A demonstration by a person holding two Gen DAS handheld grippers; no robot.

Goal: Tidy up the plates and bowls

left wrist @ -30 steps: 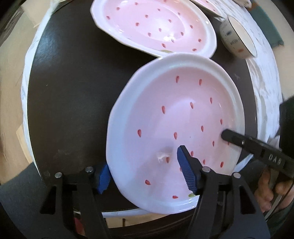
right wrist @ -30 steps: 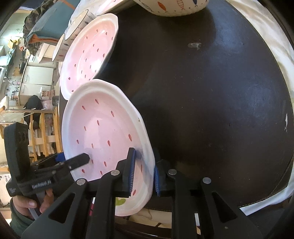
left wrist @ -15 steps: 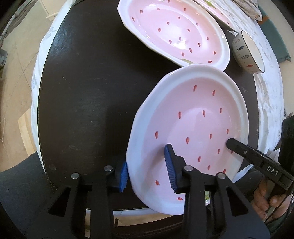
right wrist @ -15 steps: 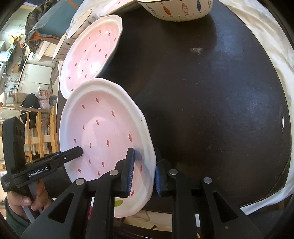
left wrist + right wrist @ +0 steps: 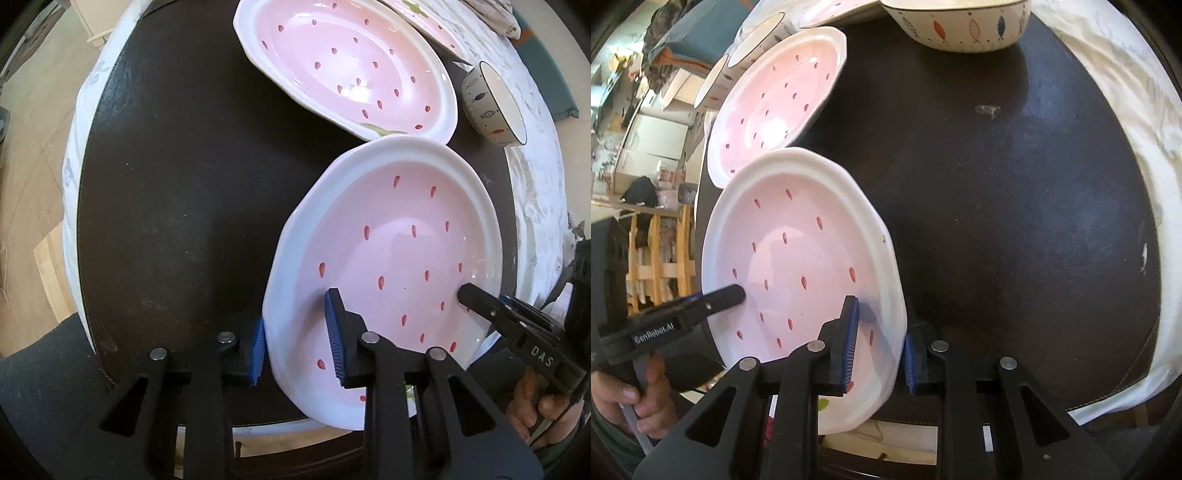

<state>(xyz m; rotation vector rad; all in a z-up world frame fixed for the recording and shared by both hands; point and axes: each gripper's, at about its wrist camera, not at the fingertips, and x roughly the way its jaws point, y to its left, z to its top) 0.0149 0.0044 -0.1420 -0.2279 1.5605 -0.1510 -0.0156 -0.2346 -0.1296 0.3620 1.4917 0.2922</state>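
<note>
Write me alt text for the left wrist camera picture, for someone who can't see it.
The left tongs straddle the near rim of a pink strawberry-seed plate on a dark round table mat, while the right tongs reach its right edge. Behind it lie a second matching plate and a small fish-pattern bowl.
</note>
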